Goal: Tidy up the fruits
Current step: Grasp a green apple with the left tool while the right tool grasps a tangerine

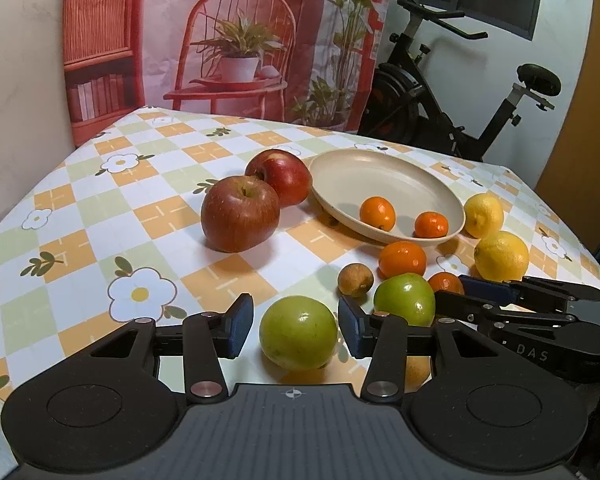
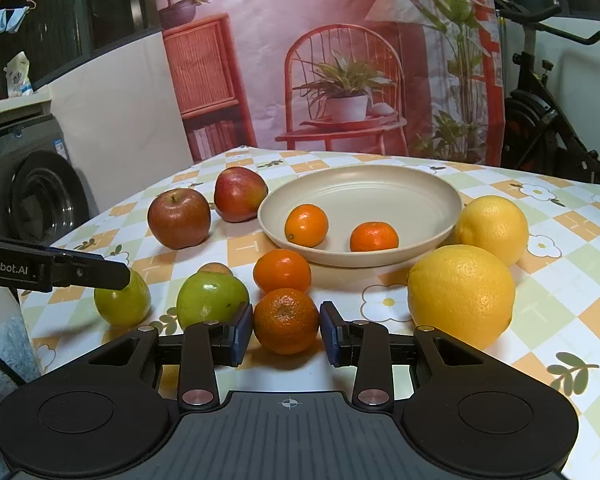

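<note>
A beige plate [image 1: 380, 172] [image 2: 380, 188] holds two small oranges [image 1: 377, 213] [image 2: 306, 225]. My left gripper [image 1: 296, 326] is open around a green apple [image 1: 298, 338], with small gaps on both sides. My right gripper [image 2: 286, 330] is around a mandarin [image 2: 286, 320]; its pads sit at the fruit's sides, and I cannot tell whether they press it. A second green apple [image 1: 405, 299] [image 2: 212, 296], another orange [image 1: 402, 258] [image 2: 282, 271], two lemons [image 1: 501, 256] [image 2: 461, 296] and two red apples [image 1: 240, 213] [image 2: 179, 218] lie on the table.
A small brown fruit [image 1: 355, 279] lies near the green apples. The checked tablecloth [image 1: 100, 216] ends at the table's edges left and right. A printed backdrop [image 1: 228, 36] hangs behind. An exercise bike [image 1: 460, 92] stands at the back right, a washing machine [image 2: 32, 192] at the left.
</note>
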